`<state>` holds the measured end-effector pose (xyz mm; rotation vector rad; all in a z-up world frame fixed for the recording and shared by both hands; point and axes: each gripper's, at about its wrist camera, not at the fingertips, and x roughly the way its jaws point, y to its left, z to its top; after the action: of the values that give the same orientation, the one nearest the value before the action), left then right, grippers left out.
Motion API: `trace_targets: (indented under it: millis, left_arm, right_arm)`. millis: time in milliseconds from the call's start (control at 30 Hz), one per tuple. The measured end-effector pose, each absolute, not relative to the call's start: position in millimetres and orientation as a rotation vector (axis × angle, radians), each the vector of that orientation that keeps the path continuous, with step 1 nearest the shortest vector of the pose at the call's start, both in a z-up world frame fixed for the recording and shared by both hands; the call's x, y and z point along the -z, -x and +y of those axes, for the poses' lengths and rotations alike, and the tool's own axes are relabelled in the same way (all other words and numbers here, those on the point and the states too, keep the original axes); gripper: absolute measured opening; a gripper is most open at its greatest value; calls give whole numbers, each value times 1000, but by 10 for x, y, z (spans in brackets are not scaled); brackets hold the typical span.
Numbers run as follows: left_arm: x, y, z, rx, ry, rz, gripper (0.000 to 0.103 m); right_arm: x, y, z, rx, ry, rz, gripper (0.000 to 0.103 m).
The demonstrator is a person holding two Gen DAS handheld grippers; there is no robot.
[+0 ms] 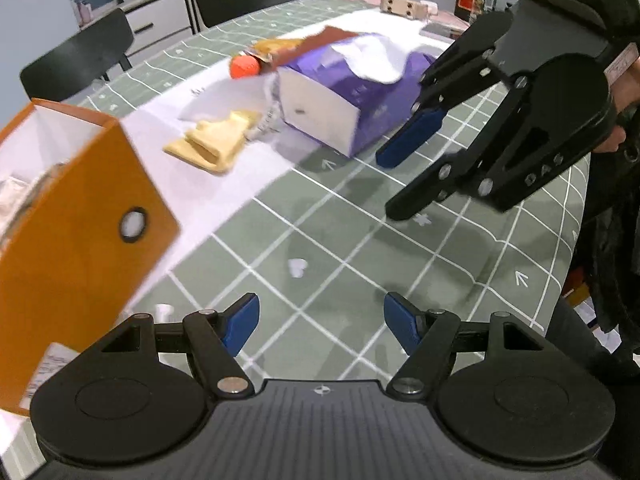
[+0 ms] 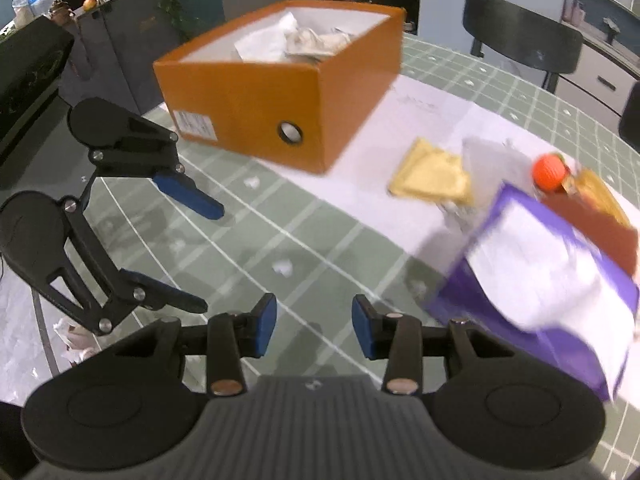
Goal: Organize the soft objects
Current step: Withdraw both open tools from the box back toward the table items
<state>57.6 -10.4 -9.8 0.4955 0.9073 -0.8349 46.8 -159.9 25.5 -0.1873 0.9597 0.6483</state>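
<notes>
Orange cardboard box [image 2: 256, 92] already holds crumpled white cloths, yet the folded yellow cloth [image 2: 432, 176] and orange knitted ball [image 2: 550, 172] lie on the table outside it, while both the left gripper [image 1: 320, 322] and right gripper [image 2: 314, 324] hover spread apart and empty.

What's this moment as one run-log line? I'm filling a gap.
left gripper: open, empty | right gripper: open, empty | yellow cloth: on table | orange box: partly filled

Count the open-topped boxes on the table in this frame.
2. The orange box sits at the table's far-left side in the right wrist view, holding crumpled white items; the purple box is near right, beside the right gripper.
</notes>
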Motion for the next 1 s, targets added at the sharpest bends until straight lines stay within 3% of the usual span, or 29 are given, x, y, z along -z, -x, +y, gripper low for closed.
trace_targets:
  millis: [467, 1000]
  left_arm:
    - [258, -793, -332, 797, -463, 946, 84]
    - [50, -1347, -711, 694, -481, 826, 86]
  right_arm:
    - [-101, -249, -2338, -571, 181, 982, 46]
    - [-117, -339, -3312, -366, 87, 997, 48]
